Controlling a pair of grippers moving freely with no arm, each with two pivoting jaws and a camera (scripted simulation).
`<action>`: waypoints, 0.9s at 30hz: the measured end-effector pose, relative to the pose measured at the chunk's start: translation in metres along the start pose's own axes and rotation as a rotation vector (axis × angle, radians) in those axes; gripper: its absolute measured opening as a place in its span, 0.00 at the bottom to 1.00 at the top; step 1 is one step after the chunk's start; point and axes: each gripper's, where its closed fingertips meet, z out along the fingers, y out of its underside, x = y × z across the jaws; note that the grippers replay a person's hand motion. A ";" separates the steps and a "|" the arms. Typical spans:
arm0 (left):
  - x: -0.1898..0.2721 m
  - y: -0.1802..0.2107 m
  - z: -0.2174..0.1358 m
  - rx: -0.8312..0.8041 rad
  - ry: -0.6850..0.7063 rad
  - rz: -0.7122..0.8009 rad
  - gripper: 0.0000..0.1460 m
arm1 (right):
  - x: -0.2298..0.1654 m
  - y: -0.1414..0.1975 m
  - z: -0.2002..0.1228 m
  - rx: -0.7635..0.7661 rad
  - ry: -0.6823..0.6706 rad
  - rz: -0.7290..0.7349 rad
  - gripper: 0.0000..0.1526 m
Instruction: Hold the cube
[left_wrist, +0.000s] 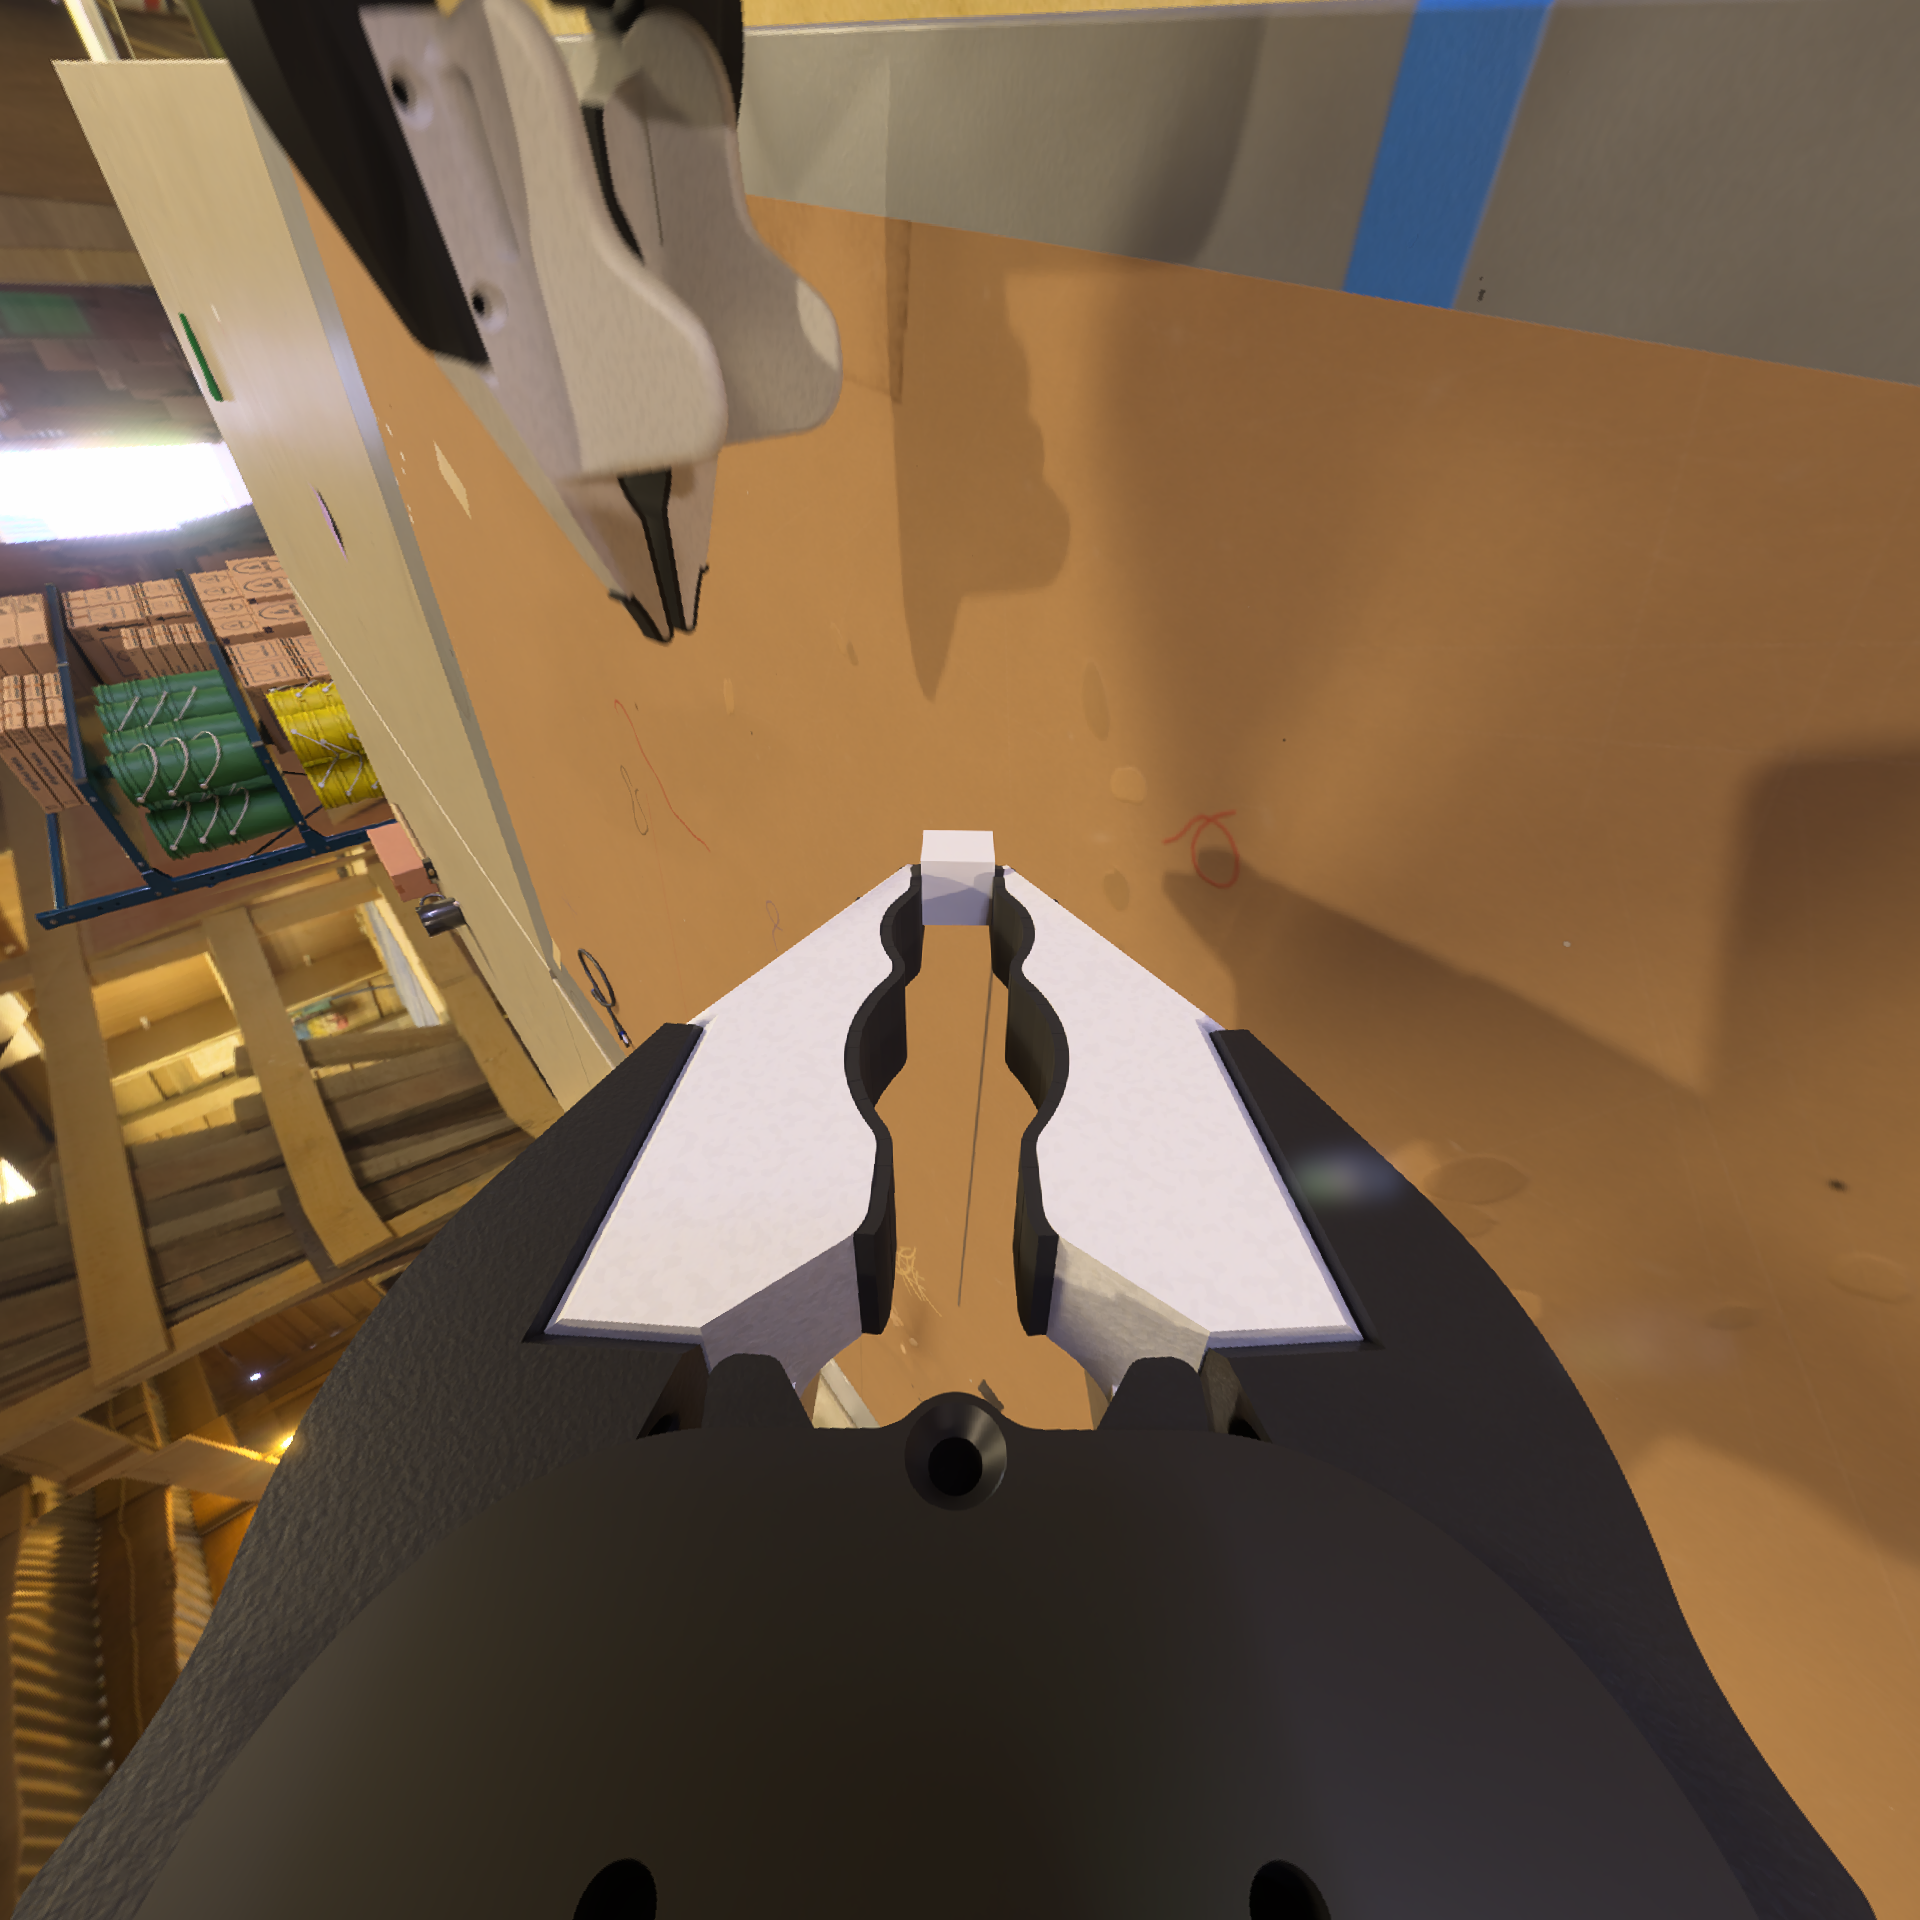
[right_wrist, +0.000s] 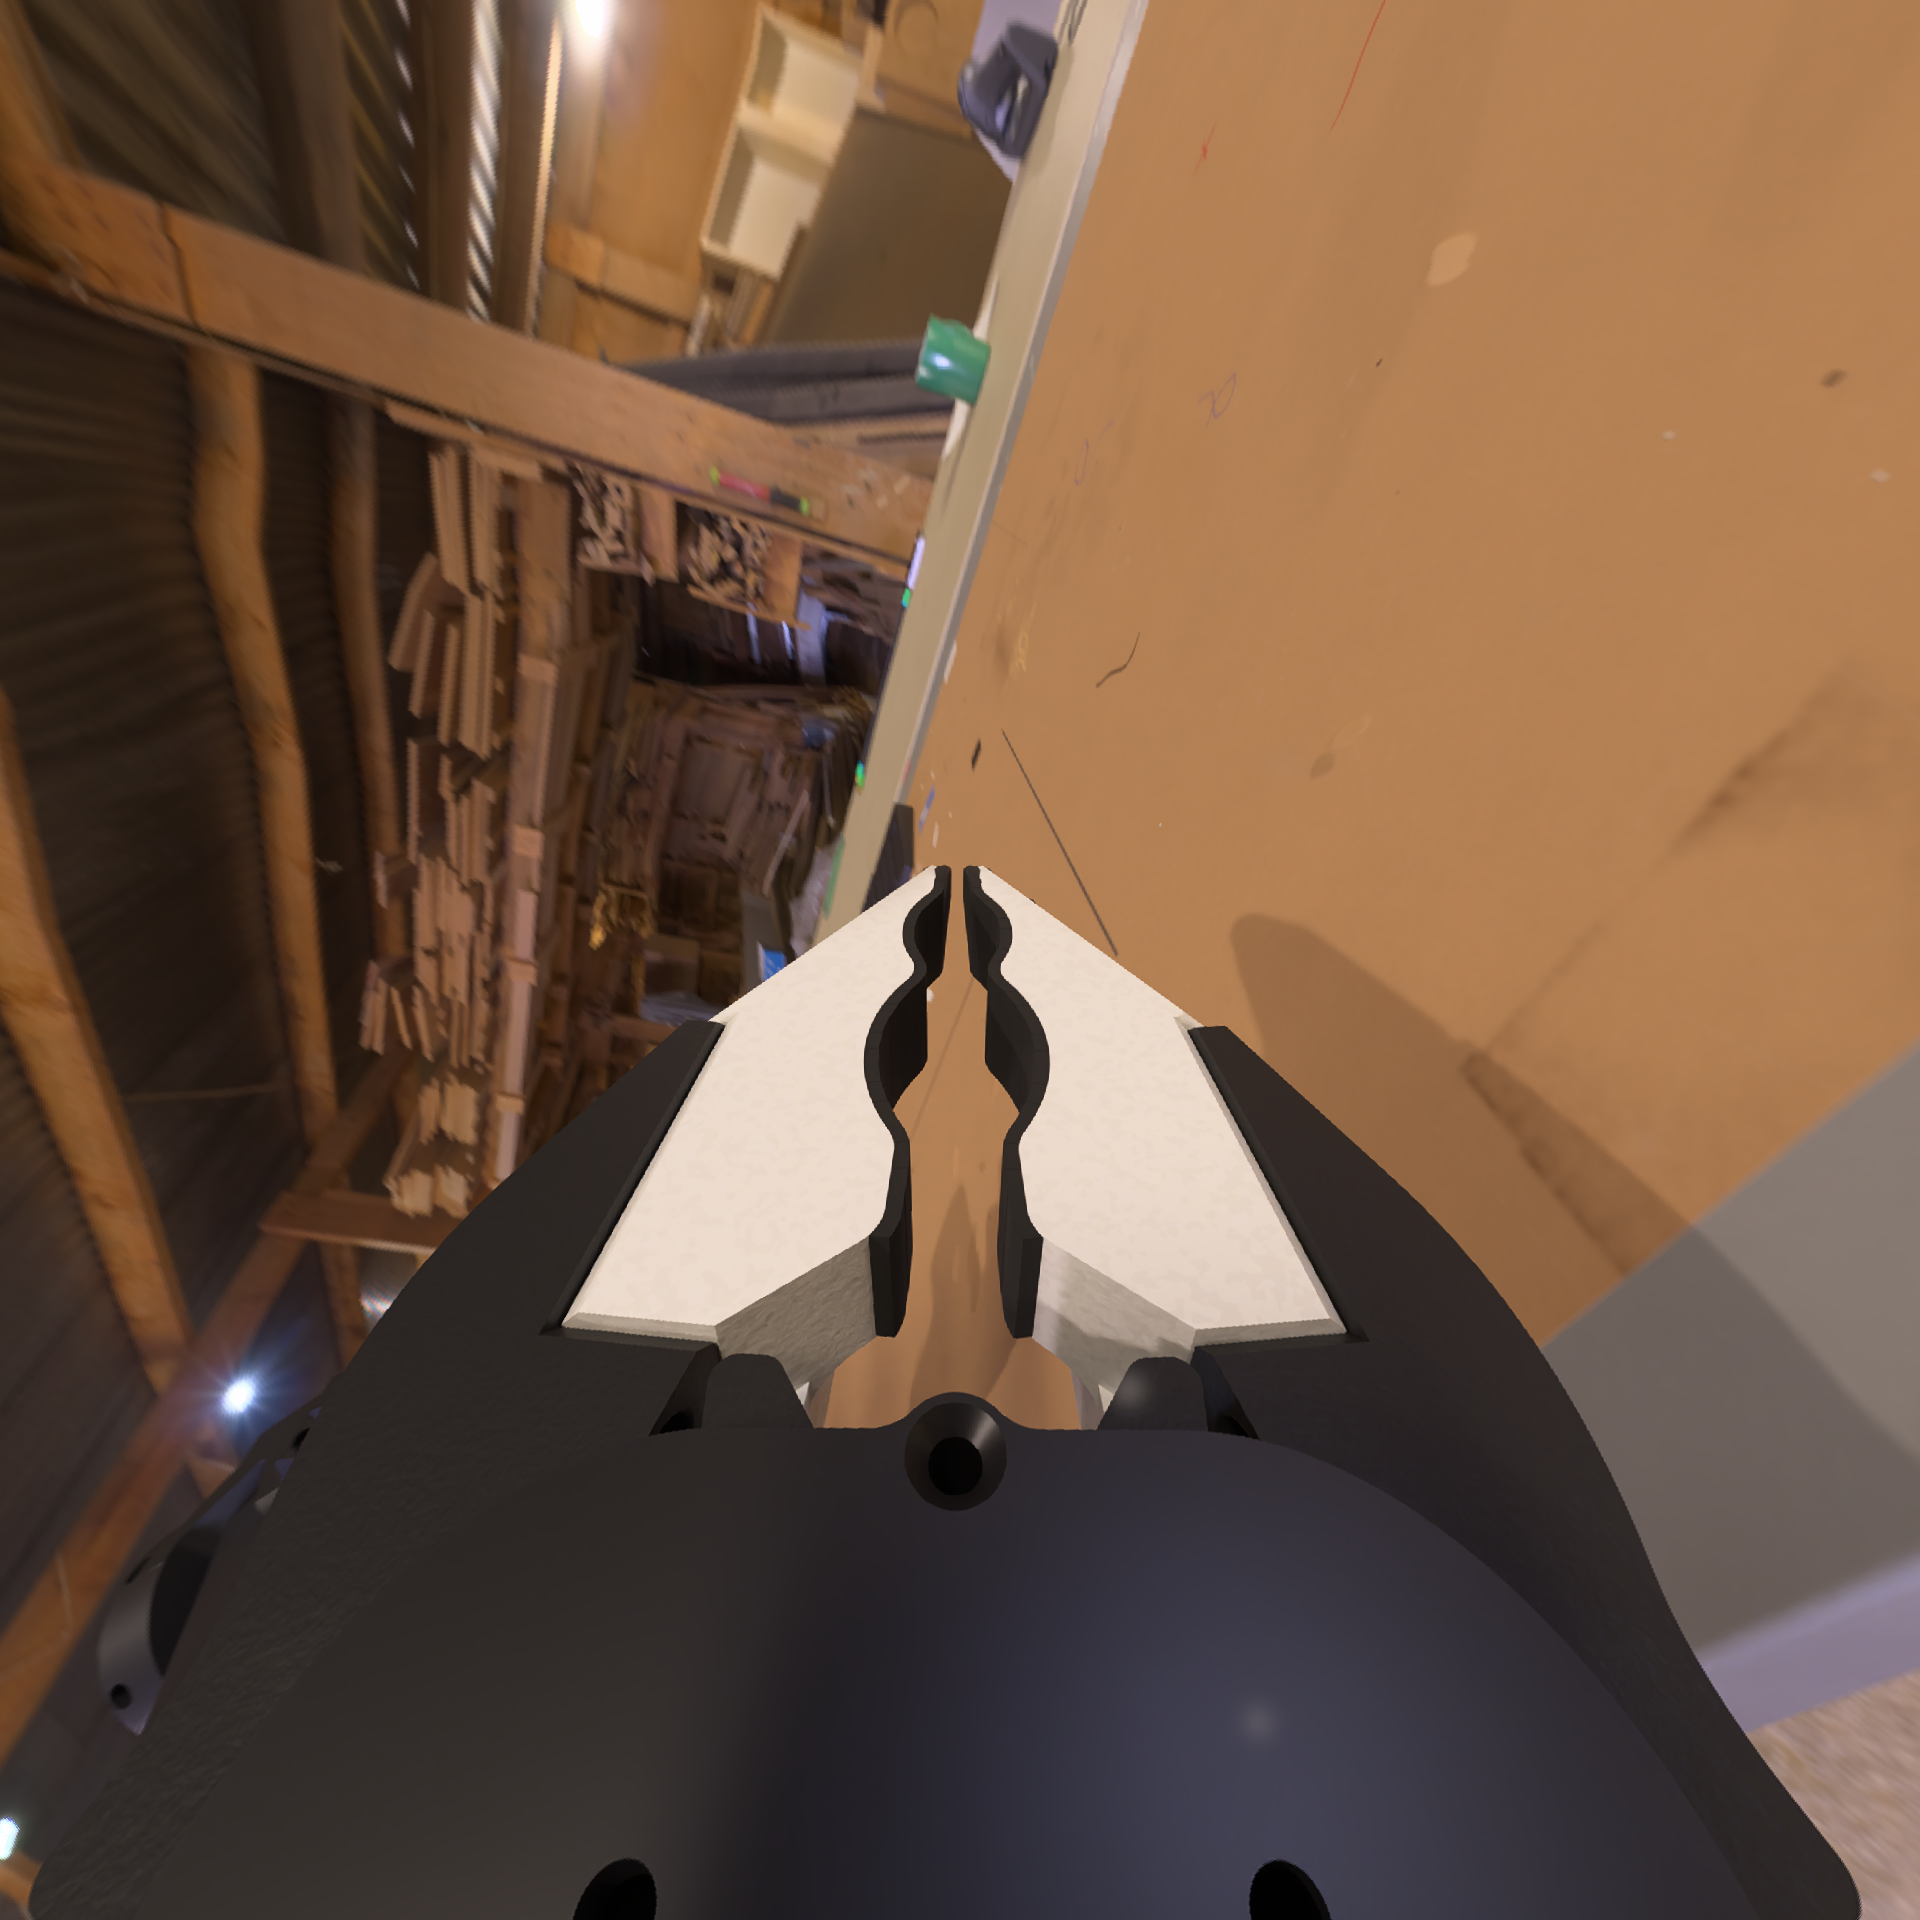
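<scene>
Brown counter (left_wrist: 1351, 623) is lying under a left claw (left_wrist: 957, 883) pinching the white cube (left_wrist: 957, 868), already holding; right claw (right_wrist: 957, 878), pressed together, is idling; next, steady grip

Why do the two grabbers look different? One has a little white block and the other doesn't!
The left gripper pinches the white cube at its fingertips; the right gripper holds nothing. The left gripper's jaws stand the cube's width apart; the right gripper's are nearly touching. Both have white fingers with wavy black pads and hang over the brown table.
</scene>
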 end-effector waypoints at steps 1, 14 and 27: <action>0.000 0.000 0.000 0.003 -0.001 0.001 0.08 | -0.001 0.001 0.005 -0.023 0.014 -0.017 0.02; 0.001 -0.001 -0.002 0.030 -0.004 0.002 0.08 | -0.023 0.029 0.039 -0.599 0.065 -0.212 0.19; 0.000 -0.001 0.000 0.038 -0.014 0.007 0.08 | -0.021 0.038 0.061 -0.694 0.113 -0.183 0.01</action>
